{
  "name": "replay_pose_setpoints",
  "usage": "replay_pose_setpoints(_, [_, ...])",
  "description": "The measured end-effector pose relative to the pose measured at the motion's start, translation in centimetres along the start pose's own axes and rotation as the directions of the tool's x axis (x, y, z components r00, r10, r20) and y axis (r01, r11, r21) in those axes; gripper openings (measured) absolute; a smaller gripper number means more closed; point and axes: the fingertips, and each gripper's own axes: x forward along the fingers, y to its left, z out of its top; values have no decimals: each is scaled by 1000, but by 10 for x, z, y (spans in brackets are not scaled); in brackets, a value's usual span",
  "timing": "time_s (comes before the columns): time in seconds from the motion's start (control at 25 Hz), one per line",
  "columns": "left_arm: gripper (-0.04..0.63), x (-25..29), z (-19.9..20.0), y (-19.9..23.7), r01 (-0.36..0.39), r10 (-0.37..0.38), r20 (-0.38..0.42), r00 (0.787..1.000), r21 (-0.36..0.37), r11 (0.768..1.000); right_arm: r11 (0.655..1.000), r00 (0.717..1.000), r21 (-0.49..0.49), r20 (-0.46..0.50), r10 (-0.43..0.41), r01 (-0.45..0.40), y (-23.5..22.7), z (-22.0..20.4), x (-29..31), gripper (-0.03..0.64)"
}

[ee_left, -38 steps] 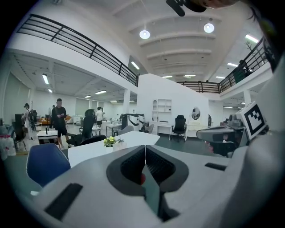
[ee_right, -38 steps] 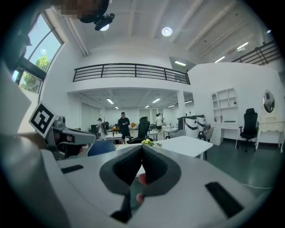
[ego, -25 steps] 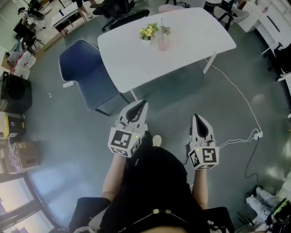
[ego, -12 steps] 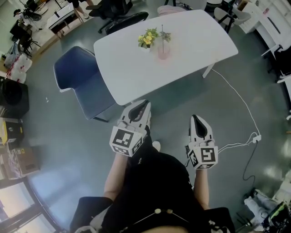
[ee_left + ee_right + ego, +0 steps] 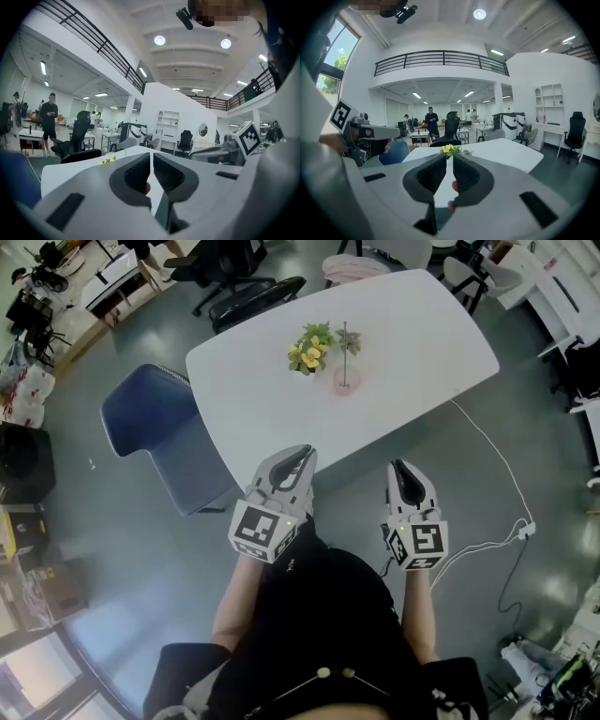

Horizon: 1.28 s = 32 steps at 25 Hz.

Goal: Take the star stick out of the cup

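In the head view a pink cup [image 5: 346, 382] stands near the middle of the white table [image 5: 427, 324], with the thin star stick [image 5: 345, 351] upright in it. Both grippers are held low in front of the person's body, by the table's near edge and well short of the cup. My left gripper [image 5: 298, 457] has its jaws together with nothing between them. The right gripper [image 5: 401, 468] is likewise shut and holds nothing. In the left gripper view my left gripper [image 5: 151, 157] points over the tabletop. In the right gripper view my right gripper [image 5: 449, 160] faces the table, and the cup is hidden behind its jaws.
A pot of yellow flowers [image 5: 308, 349] stands just left of the cup and shows as flowers [image 5: 450, 150] above the right jaws. A blue chair [image 5: 150, 427] is at the table's left, a black chair [image 5: 253, 296] behind it. A white cable [image 5: 497, 465] crosses the floor at right.
The person has stepped toward the table, so its near edge now lies right at the gripper tips. Both grippers stay shut and hold the same pose.
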Motion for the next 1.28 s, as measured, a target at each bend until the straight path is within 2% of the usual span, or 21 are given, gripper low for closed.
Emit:
replay_pose_setpoints(0.28, [12, 30, 7, 49, 60, -60, -23, 998, -22, 998, 1000, 998, -18, -56, -5, 4, -9, 8, 99, 57])
replay_pose_setpoints(0.4, [59, 41, 6, 59, 72, -73, -37, 997, -40, 997, 1000, 996, -6, -88, 5, -5, -16, 6, 129, 66])
replay_pose_setpoints(0.56, [64, 49, 8, 66, 69, -70, -52, 996, -19, 997, 1000, 993, -5, -119, 13, -13, -30, 4, 171, 66])
replay_pose_setpoints(0.76, [63, 53, 8, 75, 8, -9, -67, 998, -16, 1000, 999, 982, -9, -181, 49, -52, -42, -5, 227, 72])
replay_pose_setpoints(1.0, [64, 62, 11, 92, -87, 86, -69, 994, -23, 996, 993, 950, -16, -293, 104, -114, -53, -27, 289, 86])
replay_pose_setpoints(1.28, [63, 74, 13, 106, -155, 152, -76, 985, -32, 987, 989, 930, -23, -343, 132, -149, -58, -36, 327, 86])
